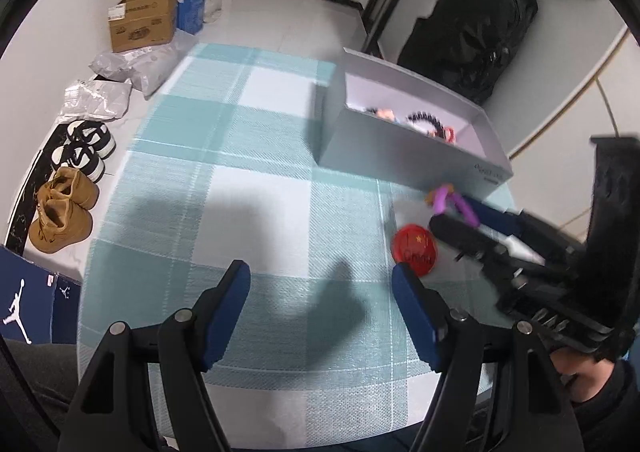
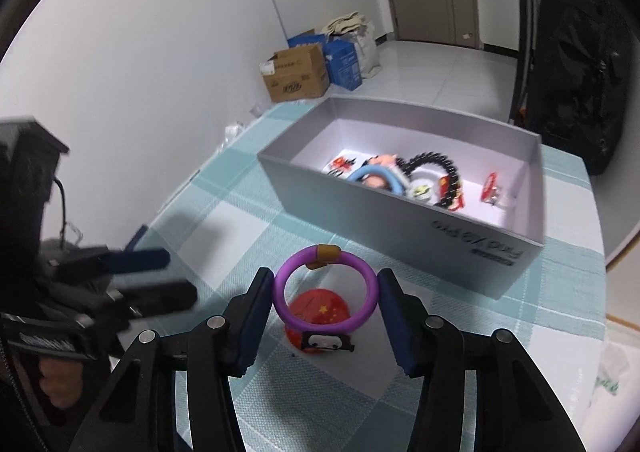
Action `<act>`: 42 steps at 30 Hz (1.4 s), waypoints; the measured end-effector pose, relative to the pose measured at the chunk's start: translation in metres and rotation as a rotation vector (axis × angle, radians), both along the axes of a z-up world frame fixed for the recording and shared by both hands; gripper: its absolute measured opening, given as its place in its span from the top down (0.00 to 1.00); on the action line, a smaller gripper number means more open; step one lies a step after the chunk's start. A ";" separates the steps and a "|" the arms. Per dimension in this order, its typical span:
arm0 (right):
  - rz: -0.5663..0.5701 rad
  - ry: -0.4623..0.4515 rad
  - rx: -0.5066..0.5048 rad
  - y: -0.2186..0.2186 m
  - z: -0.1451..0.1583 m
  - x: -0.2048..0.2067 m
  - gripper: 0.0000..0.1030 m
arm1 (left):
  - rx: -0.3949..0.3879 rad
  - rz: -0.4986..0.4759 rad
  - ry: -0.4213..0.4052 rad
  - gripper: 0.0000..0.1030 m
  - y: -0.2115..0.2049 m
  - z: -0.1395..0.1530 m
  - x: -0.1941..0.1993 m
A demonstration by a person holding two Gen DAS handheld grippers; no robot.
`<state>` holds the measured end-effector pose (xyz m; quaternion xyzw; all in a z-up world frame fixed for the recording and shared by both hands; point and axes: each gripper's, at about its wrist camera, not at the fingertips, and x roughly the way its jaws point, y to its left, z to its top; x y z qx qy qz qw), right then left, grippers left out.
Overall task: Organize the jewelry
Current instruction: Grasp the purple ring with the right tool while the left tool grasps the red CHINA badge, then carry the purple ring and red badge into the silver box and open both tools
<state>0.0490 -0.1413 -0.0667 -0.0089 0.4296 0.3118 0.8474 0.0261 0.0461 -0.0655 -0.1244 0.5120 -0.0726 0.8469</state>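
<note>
My right gripper (image 2: 326, 294) is shut on a purple ring bracelet (image 2: 368, 284) with a tan clasp, held above the table; it also shows in the left wrist view (image 1: 442, 198). Below it lies a red round badge (image 2: 320, 310) with yellow stars, also seen in the left wrist view (image 1: 414, 254). A grey open box (image 2: 404, 212) beyond holds several pieces: a black bead bracelet (image 2: 438, 164), a blue ring (image 2: 376, 174) and red items. The box also shows in the left wrist view (image 1: 404, 154). My left gripper (image 1: 320, 286) is open and empty over the checked cloth.
The table carries a teal and white checked cloth (image 1: 248, 180). On the floor to the left are shoes (image 1: 64, 212), cardboard boxes (image 1: 144, 18) and plastic bags (image 1: 132, 64). A black bag (image 1: 476, 36) stands behind the box.
</note>
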 end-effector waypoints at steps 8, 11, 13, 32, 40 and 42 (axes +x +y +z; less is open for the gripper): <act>-0.097 0.008 0.087 -0.036 0.020 0.007 0.51 | -0.015 -0.103 -0.001 0.33 -0.028 -0.006 0.008; -0.127 -0.004 0.116 -0.048 0.027 0.007 0.51 | 0.003 -0.151 0.013 0.33 -0.041 -0.011 0.014; -0.142 -0.009 0.132 -0.056 0.031 0.007 0.51 | 0.024 -0.187 0.016 0.33 -0.051 -0.014 0.018; -0.190 0.000 0.177 -0.078 0.036 0.007 0.51 | 0.255 -0.299 -0.064 0.63 -0.082 -0.019 0.017; -0.201 0.001 0.180 -0.080 0.035 0.008 0.51 | 0.220 -0.300 -0.061 0.63 -0.081 -0.018 0.020; -0.206 0.004 0.182 -0.081 0.035 0.009 0.51 | 0.208 -0.290 -0.061 0.63 -0.079 -0.018 0.022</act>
